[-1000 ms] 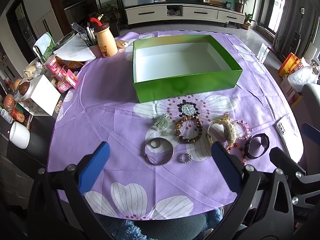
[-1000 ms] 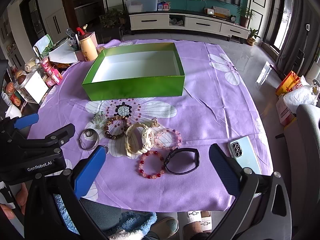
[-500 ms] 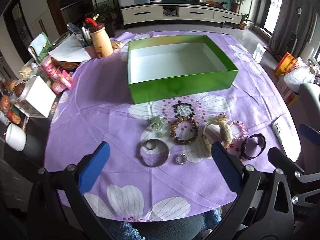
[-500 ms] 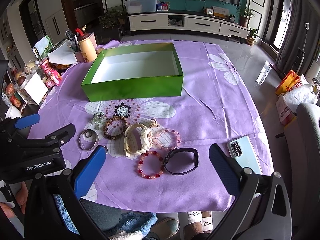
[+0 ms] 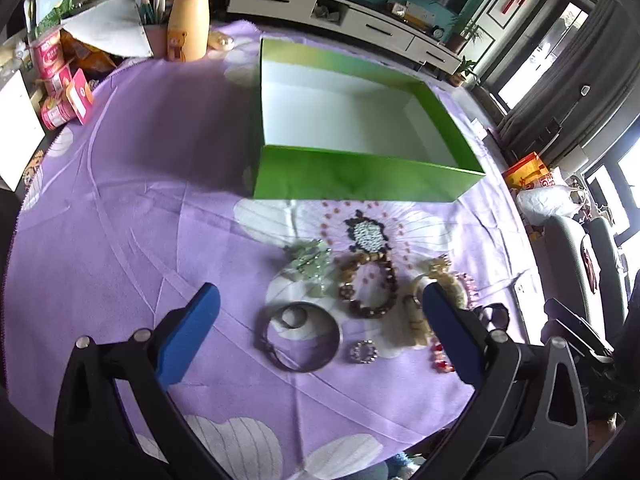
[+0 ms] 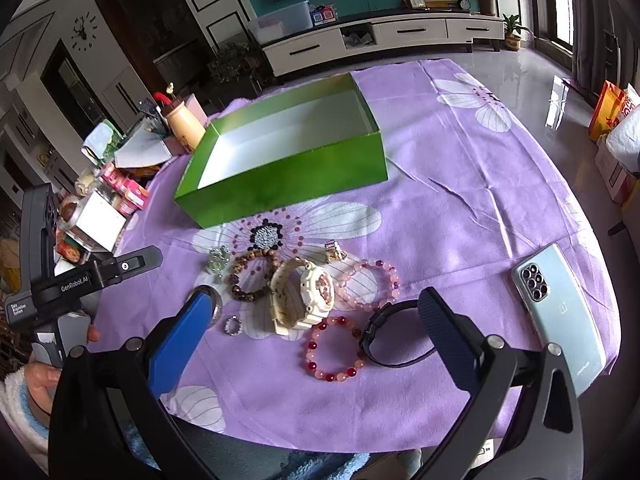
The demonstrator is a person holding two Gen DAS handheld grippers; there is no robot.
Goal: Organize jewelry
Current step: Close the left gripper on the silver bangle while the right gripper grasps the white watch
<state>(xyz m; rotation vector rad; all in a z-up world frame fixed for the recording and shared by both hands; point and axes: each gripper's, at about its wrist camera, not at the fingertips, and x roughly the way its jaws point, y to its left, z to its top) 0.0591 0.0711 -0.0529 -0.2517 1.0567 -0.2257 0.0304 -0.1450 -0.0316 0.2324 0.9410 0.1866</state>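
An empty green box [image 5: 360,178] [image 6: 288,188] with a white inside stands on the purple flowered cloth. In front of it lies the jewelry: a silver bangle [image 5: 302,336] around a small ring, a sparkly ring [image 5: 363,351] [image 6: 233,326], a wooden bead bracelet [image 5: 370,286] [image 6: 252,276], a cream watch [image 6: 304,296], a pink bead bracelet [image 6: 370,284], a red bead bracelet [image 6: 334,350] and a black band [image 6: 394,334]. My left gripper [image 5: 320,300] hangs open over the bangle. My right gripper [image 6: 316,300] is open above the watch and red beads. Neither holds anything.
A phone [image 6: 560,308] lies face down at the cloth's right edge. A yellow bottle [image 5: 190,28], pink tins [image 5: 60,108] and a white box [image 6: 100,220] crowd the table's left side. A hand [image 6: 44,376] holds the left gripper's handle.
Both grippers have dropped lower and closer to the row of jewelry, and both views have tilted. The jewelry and the box have not moved.
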